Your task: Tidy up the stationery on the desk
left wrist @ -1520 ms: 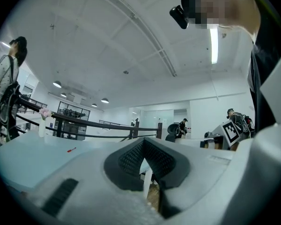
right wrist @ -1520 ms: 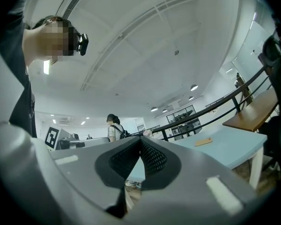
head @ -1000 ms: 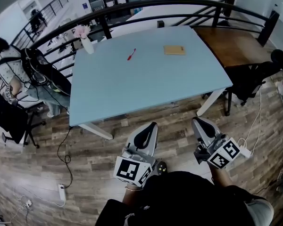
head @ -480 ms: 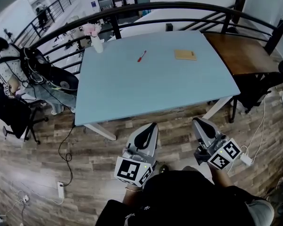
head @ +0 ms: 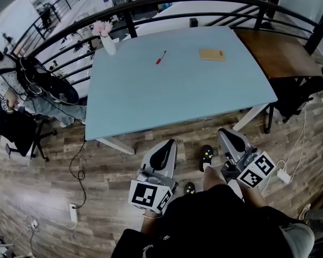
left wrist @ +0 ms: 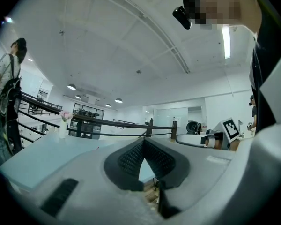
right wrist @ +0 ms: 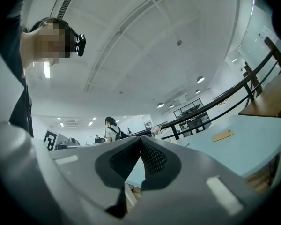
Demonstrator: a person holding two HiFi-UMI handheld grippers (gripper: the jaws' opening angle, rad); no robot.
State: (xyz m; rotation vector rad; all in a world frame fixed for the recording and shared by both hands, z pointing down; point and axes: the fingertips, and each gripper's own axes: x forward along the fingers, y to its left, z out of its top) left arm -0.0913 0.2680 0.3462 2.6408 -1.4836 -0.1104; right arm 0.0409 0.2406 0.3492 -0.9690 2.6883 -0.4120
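A red pen [head: 160,57] lies on the far half of the light blue desk [head: 177,95]. To its right on the same desk rests a small tan notepad [head: 212,55], which also shows in the right gripper view as a tan notepad [right wrist: 223,135]. My left gripper [head: 165,150] and right gripper [head: 229,140] hang in front of the desk's near edge, above the wooden floor, well short of both items. Both have their jaws shut with nothing between them. The left gripper [left wrist: 143,142] and the right gripper [right wrist: 140,139] point level toward the desk.
A white vase of pink flowers [head: 106,39] stands at the desk's far left corner. A black railing [head: 151,7] curves behind the desk. A brown wooden table [head: 280,52] adjoins on the right. A seated person [head: 11,85] and dark chairs are at the left. Cables [head: 75,165] lie on the floor.
The view has shifted so the desk sits slightly nearer and more to the right. Both grippers stay shut and have edged toward the desk. A shoe now shows between them.
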